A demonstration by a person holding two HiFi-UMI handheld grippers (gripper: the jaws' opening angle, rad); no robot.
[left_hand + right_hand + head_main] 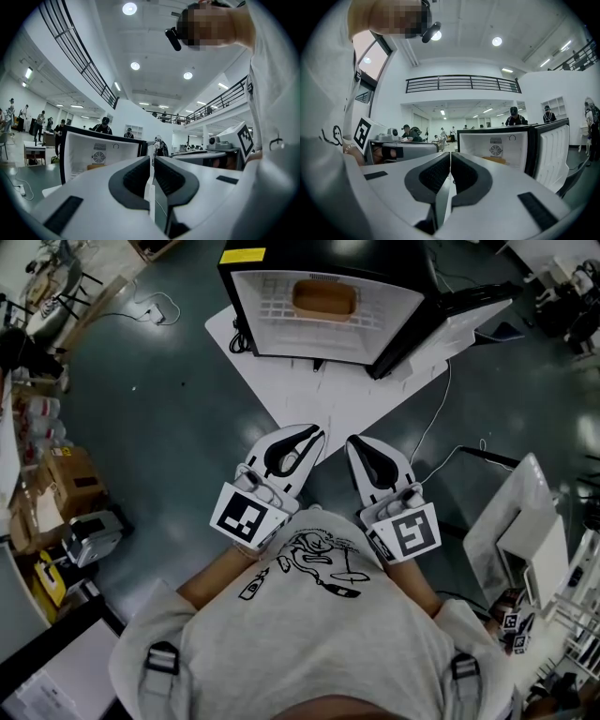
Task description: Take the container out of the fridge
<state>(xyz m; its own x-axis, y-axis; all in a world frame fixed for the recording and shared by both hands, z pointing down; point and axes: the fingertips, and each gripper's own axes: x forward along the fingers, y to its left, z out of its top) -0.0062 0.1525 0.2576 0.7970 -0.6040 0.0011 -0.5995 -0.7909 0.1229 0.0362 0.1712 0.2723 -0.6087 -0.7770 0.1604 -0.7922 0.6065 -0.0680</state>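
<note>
So, left gripper point(302, 439) and right gripper point(362, 444) are both pressed together, empty, mid-frame; brown container point(323, 299) sits inside the open fridge point(394, 310) up top.

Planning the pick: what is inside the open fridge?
Inside the fridge a brown container sits on a white wire shelf; a round fan grille is on the back wall. What the container holds cannot be seen.
</note>
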